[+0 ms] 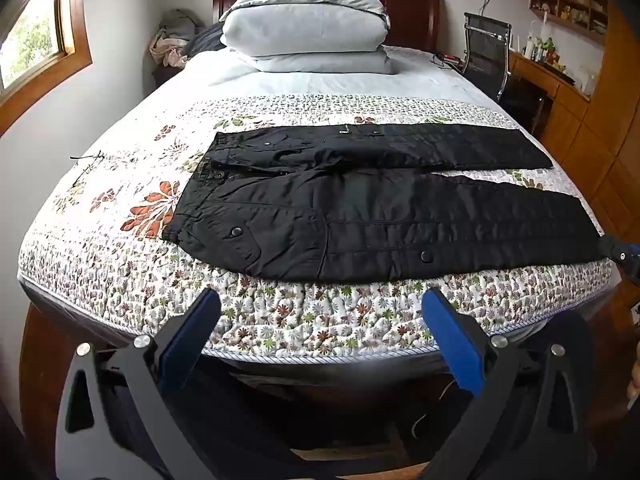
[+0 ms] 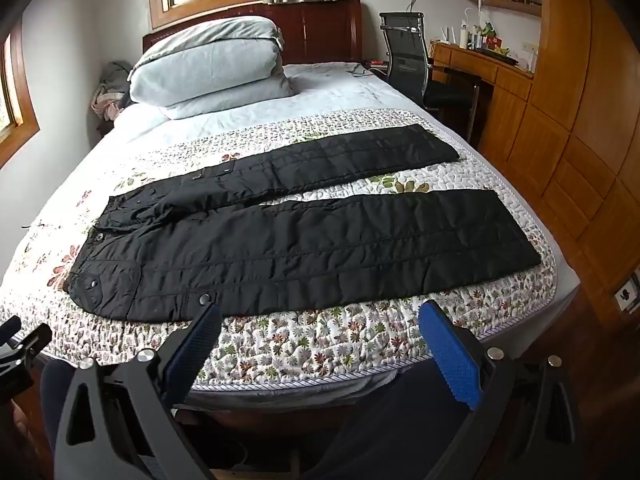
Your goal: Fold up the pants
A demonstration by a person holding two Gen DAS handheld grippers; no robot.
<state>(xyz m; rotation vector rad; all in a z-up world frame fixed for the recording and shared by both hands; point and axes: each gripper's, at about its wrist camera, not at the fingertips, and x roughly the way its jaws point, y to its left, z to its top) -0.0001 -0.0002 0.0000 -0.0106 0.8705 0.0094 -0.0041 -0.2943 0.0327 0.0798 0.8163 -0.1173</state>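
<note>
Pants (image 1: 360, 208), one black pair, lie flat across the foot of the bed (image 1: 304, 320) in the left wrist view, on a flowered quilt (image 1: 132, 184). Their long axis runs left to right: waistband at the left, two legs stretching right and parted in a narrow V. The left tongs (image 1: 320, 312) hang below the near bed edge, spread wide, holding nothing, apart from the cloth. One stack of grey bedding (image 1: 306, 28) sits at the headboard end, and one black chair (image 1: 486, 52) stands beside the bed.

From the right wrist view the same single pants (image 2: 304, 240) slant slightly, waistband lower left, two cuffs toward the right. The right tongs (image 2: 320, 316) are likewise wide apart and empty; one blue pad (image 2: 208, 330) sits just short of the nearer leg's hem edge.
</note>
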